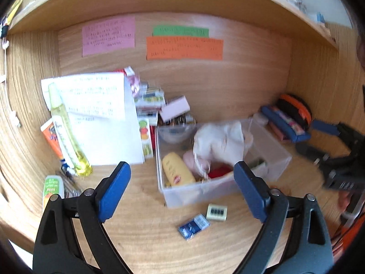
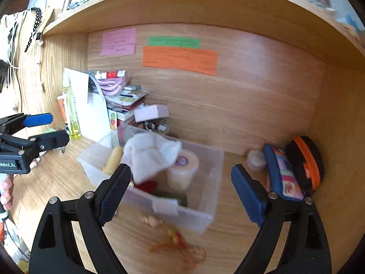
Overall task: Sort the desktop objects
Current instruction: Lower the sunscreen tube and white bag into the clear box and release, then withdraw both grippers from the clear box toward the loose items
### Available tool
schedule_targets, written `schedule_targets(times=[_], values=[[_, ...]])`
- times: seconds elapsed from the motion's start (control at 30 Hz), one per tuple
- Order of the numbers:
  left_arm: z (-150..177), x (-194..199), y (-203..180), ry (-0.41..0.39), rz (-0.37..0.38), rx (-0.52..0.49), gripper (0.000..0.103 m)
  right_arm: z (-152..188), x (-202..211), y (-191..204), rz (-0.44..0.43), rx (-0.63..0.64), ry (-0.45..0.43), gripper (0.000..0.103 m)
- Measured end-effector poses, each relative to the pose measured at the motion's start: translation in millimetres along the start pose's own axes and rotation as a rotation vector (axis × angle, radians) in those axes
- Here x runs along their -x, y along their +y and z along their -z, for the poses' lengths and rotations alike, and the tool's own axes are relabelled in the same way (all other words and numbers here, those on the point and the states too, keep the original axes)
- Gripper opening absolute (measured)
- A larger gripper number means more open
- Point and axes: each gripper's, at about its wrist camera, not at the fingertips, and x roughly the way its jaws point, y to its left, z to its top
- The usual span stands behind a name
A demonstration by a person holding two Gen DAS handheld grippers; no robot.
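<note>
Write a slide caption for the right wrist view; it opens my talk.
Open right tool faces a clear bin holding a white cloth.

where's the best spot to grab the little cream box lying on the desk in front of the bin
Grip the cream box across its two short ends, coming down from above. It lies flat and low on the desk, apart from the blue packet and the clear bin.

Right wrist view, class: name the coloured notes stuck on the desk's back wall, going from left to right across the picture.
pink note → green note → orange note. The green strip sits just above the orange one and starts slightly further right, though its middle lies further left.
</note>
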Motion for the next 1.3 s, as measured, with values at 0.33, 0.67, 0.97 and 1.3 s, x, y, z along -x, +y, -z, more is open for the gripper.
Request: schedule_targets(times=[0.33,0.67,0.97,1.3], values=[[50,-32,10,0.179,0.03,0.019,0.093,51,2,-31,0.033,-0.026,0.133,0.088],[80,-59,8,0.289,0.018,-0.014,0.092,89,-41,-8,-0.013,0.039,0.295,0.087],[87,-70,-11,0.323,0.048,-0.093,0.092,99,-65,-12,-0.125,-0.025,0.382,0.071],[86,-80,-9,0.357,0.076,-0.082,0.077,100,-77,-7,-0.156,-0.002,0.399,0.053]])
